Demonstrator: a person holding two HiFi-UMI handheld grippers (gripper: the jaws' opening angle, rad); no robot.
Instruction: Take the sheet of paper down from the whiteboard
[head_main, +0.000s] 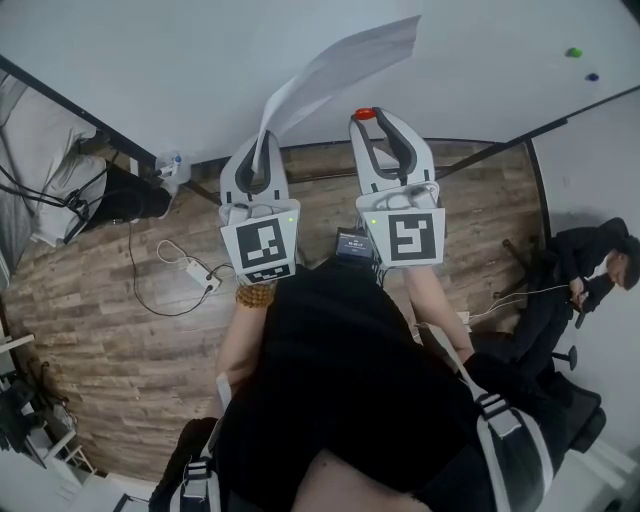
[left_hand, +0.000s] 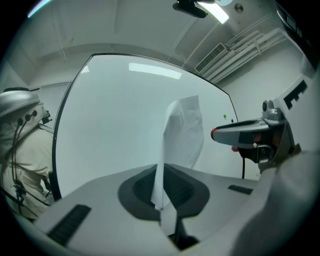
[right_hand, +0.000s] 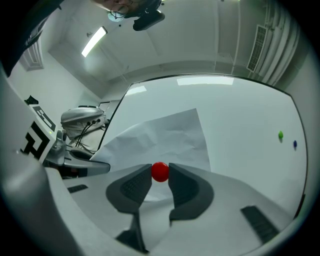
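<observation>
A crumpled white sheet of paper (head_main: 335, 70) hangs free in front of the whiteboard (head_main: 150, 60), pinched at one edge by my left gripper (head_main: 262, 140), which is shut on it. In the left gripper view the paper (left_hand: 182, 135) rises edge-on out of the closed jaws. My right gripper (head_main: 372, 118) is beside it to the right, shut on a small red magnet (head_main: 364, 113). In the right gripper view the red magnet (right_hand: 160, 171) sits squeezed between the two pads, with the paper (right_hand: 160, 137) spread behind it.
A green magnet (head_main: 574, 52) and a blue magnet (head_main: 592, 76) stick to the whiteboard at the far right. A seated person (head_main: 590, 270) is at the right. A power strip with cables (head_main: 195, 270) lies on the wooden floor (head_main: 100, 330).
</observation>
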